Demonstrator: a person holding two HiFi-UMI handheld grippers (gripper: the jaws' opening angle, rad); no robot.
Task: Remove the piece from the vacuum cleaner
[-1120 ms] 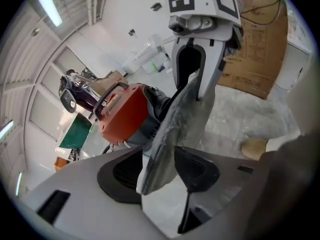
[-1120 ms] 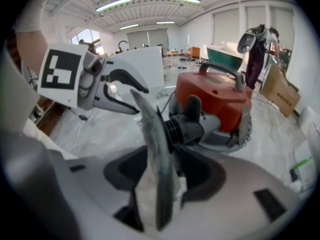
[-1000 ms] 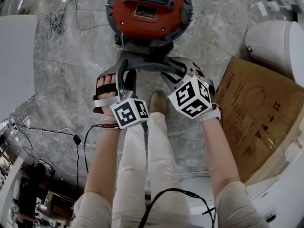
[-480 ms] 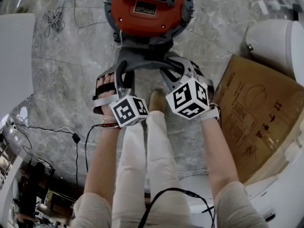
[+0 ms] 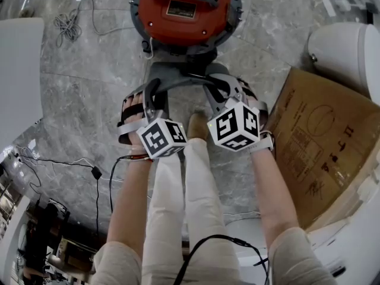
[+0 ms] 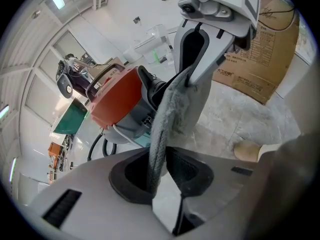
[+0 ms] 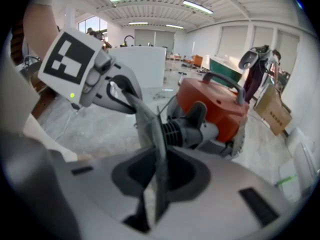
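A red round vacuum cleaner (image 5: 185, 10) stands on the stone floor at the top of the head view. A flat grey piece (image 5: 178, 76) sticks out from its front toward me. My left gripper (image 5: 151, 92) grips the piece's left end and my right gripper (image 5: 215, 91) its right end. Both have just been closing. In the left gripper view the piece's thin edge (image 6: 172, 114) runs down between the pads of the left gripper (image 6: 160, 169). In the right gripper view the right gripper (image 7: 157, 176) clamps the same plate (image 7: 150, 129), with the vacuum cleaner's ribbed grey neck (image 7: 187, 129) behind.
A large cardboard box (image 5: 320, 141) lies at my right, with a white rounded casing (image 5: 344, 52) behind it. A white panel (image 5: 18, 82) stands at the left. Cables (image 5: 71, 25) lie near the vacuum cleaner and another cable (image 5: 95, 174) by my legs. My shoe (image 5: 198, 126) is between the grippers.
Both grippers' jaws have closed in on the ends of the grey piece. The hands stay almost where they were.
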